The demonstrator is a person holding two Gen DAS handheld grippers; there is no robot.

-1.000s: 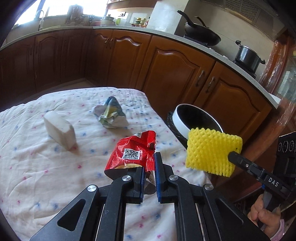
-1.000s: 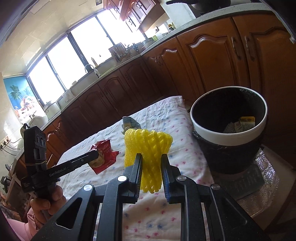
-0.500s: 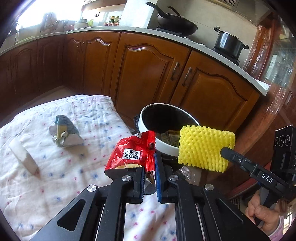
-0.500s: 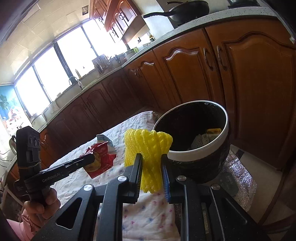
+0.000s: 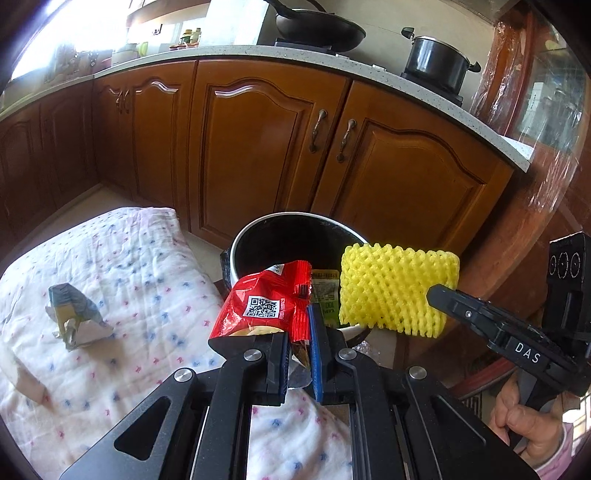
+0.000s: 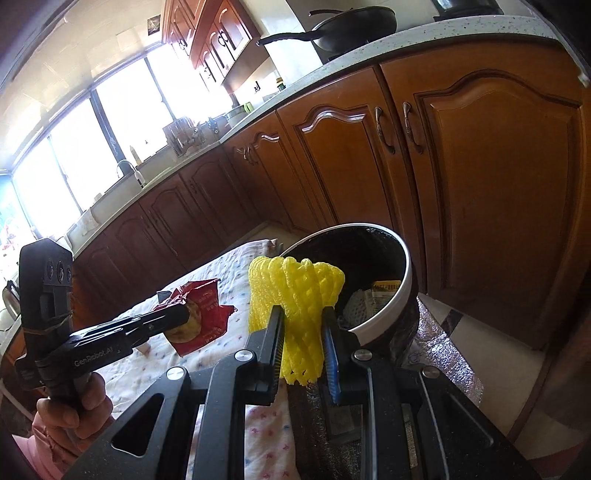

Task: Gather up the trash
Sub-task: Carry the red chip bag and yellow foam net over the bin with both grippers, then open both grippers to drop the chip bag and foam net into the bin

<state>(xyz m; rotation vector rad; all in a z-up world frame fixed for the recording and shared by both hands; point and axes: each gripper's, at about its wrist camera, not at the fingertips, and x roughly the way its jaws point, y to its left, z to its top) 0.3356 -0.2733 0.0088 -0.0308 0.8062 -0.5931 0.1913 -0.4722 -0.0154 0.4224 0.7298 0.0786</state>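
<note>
Left tongs [image 5: 298, 354]: clamped on the lower corner of a red snack wrapper [image 5: 264, 302], which stands up from the pads with its QR code facing the camera.
Right tongs [image 6: 303, 343]: clamped on a yellow foam fruit net [image 6: 295, 295], squeezed narrow between the pads and bulging above them.
Hands: one hand [image 5: 524, 424] grips the right handle at the lower right of the left wrist view; the other hand [image 6: 74, 410] grips the left handle at the lower left of the right wrist view.
Surface [image 5: 129, 288]: covered by a white cloth with small pink and blue marks; both pieces of trash are held in the air above its edge.
Crumpled wrapper [image 5: 74, 317]: blue, yellow and white, lying on the cloth, well apart from both tongs.
Trash bin [image 5: 236, 251]: round, white rim, black inside, just beyond the surface's edge; the red wrapper and the foam net hang in front of its near rim. Some paper and packets lie inside.
Cabinets [image 5: 258, 147]: brown wooden doors behind the bin.
Counter: a black wok [image 5: 314, 26] and a black pot [image 5: 436, 62] stand on top.
</note>
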